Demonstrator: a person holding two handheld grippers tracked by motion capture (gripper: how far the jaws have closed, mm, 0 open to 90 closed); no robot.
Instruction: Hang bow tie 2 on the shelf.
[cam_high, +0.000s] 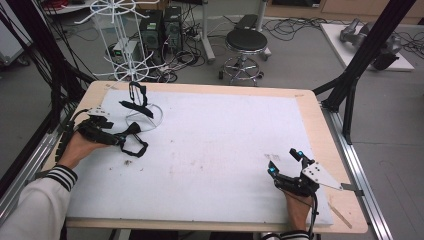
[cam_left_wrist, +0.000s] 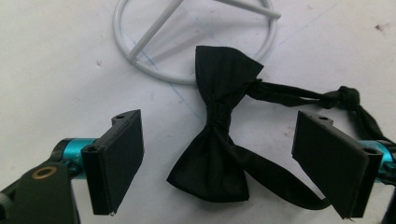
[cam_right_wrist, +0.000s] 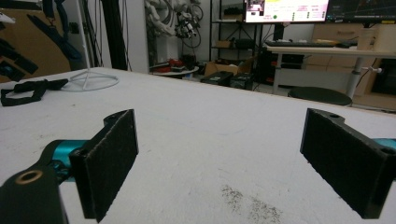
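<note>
Left claw (cam_left_wrist: 219, 158): jaws spread wide, flat black rubbery pads flanking the bow tie without touching it; at 9 o'clock on the desk.
Bow tie (cam_left_wrist: 219, 135): black ribbed fabric, pinched at the centre knot, thin strap trailing; lies flat just below the wire ring.
Wire ring (cam_left_wrist: 140, 65): white round metal base of a stand.
Right claw (cam_high: 286, 162): jaws apart, gritty pads, holding nothing; at 4 o'clock.
Desk (cam_high: 225, 140): white matte sheet over pale wood, scuffed.

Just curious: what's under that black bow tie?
The bow tie lies on the white table cover, its top wing overlapping the white wire ring. Its own strap trails beside it. Anything beneath stays hidden.
</note>
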